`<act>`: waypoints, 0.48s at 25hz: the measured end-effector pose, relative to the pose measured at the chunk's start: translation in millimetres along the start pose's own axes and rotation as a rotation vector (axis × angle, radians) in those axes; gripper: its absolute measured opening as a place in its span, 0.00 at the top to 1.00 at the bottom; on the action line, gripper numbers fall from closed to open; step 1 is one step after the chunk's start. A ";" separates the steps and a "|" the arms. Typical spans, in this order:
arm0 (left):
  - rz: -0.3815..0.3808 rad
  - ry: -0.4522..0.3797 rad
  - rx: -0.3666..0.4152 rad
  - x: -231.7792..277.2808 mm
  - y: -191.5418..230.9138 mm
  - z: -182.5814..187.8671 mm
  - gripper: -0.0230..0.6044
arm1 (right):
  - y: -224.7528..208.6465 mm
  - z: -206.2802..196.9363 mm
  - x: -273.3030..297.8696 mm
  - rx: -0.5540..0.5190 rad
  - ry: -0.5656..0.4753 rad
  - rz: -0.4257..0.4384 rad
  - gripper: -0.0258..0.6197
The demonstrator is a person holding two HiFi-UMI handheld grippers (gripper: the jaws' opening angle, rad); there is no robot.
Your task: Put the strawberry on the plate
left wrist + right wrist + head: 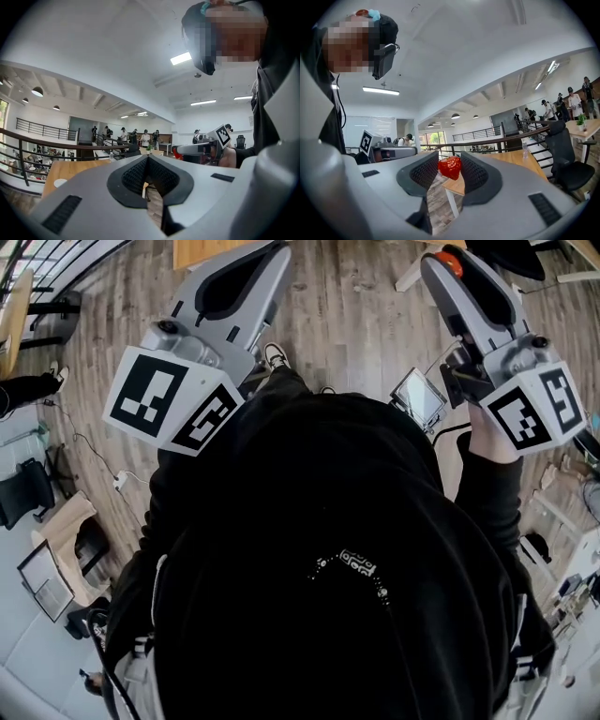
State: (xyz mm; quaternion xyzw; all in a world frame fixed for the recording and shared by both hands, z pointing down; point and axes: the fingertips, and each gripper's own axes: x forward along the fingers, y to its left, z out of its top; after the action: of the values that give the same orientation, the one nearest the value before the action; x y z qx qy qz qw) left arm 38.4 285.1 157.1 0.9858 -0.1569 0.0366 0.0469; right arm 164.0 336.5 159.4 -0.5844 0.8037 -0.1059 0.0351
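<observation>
A red strawberry (450, 167) is pinched between the black pads of my right gripper (450, 165), held up in the air, level with a wooden table (520, 159). In the head view the strawberry (452, 261) shows at the tip of the right gripper (441, 259), top right. My left gripper (147, 157) is shut with nothing in it and is raised at the top left (274, 249). The left gripper view shows the right gripper (180, 151) off to the right. A small white round thing (60, 183), perhaps the plate, lies on the wooden table (79, 168).
The person's black-clad body fills the middle of the head view, over a wood-plank floor (347, 324). A black railing (487, 140) runs behind the table, and a black office chair (565, 161) stands to its right. Several people stand far back (136, 136).
</observation>
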 end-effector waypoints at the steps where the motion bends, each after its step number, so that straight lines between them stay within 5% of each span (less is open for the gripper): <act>1: -0.015 0.006 -0.001 3.8 -1.3 -1.8 0.97 | -1.9 0.2 -0.9 -0.002 0.005 -0.009 0.72; 12: -0.088 0.020 -0.001 40.7 -0.3 -4.8 0.97 | -29.9 -3.5 -10.3 -0.001 0.020 -0.083 0.72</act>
State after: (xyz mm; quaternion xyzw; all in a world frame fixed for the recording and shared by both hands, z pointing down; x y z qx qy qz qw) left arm 76.8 273.4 165.4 0.9913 -0.1128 0.0445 0.0506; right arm 194.5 337.9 168.4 -0.6160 0.7793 -0.1127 0.0222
